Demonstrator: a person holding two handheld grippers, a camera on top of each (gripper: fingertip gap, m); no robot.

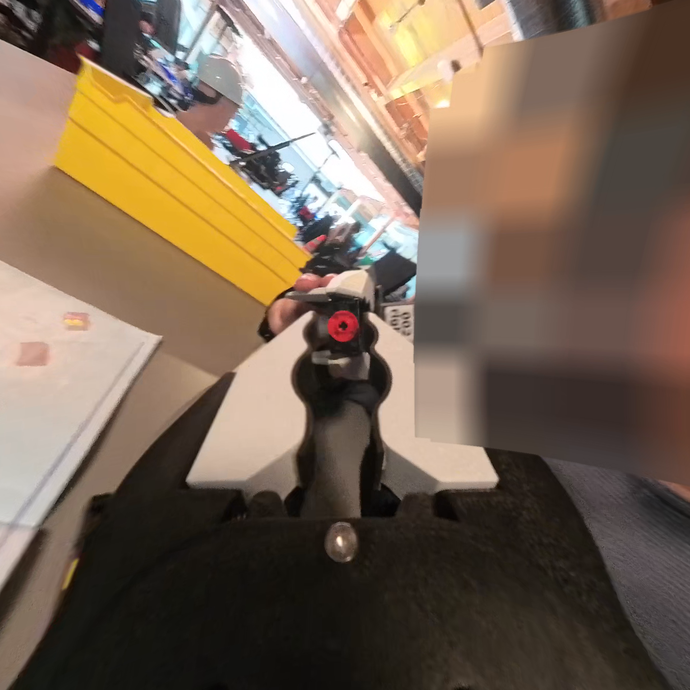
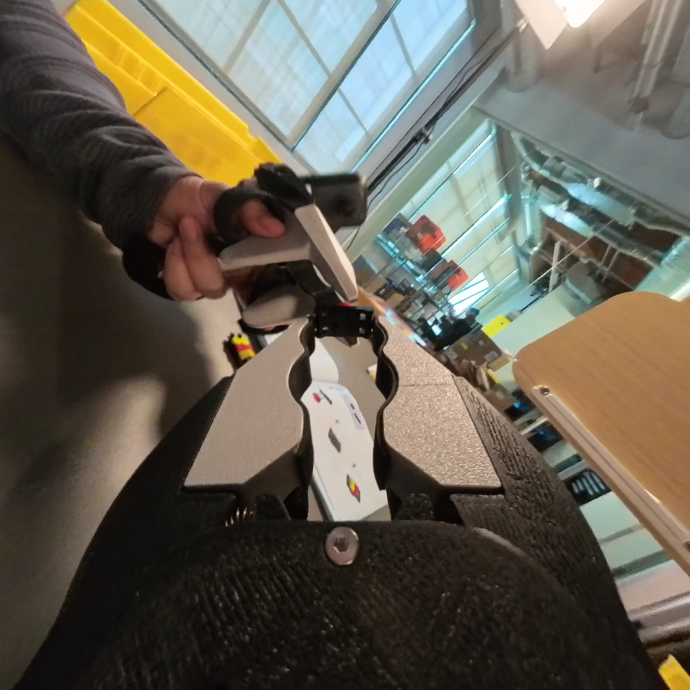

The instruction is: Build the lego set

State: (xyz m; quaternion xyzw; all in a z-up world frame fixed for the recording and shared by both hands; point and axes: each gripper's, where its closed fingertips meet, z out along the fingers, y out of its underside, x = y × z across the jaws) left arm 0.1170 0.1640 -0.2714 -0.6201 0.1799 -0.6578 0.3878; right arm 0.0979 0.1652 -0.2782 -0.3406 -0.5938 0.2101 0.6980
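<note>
A small black lego assembly (image 1: 345, 345) with a red round pin (image 1: 342, 326) on its near face is held in the air between both grippers. My left gripper (image 1: 341, 332) is shut on it, fingers close together around it. In the right wrist view my right gripper (image 2: 343, 325) is shut on the same black assembly (image 2: 341, 324) at its fingertips. The left gripper (image 2: 349, 295), held by a hand (image 2: 186, 242), comes down onto the assembly from above. The right gripper's grey fingers (image 1: 349, 285) show just beyond the assembly in the left wrist view.
A white instruction sheet (image 1: 56, 392) lies on the brown table, also seen between the right fingers (image 2: 343, 448). Stacked yellow bins (image 1: 168, 179) stand behind. A small red-and-yellow lego piece (image 2: 242, 347) sits on the table. A wooden board (image 2: 616, 373) is at the right.
</note>
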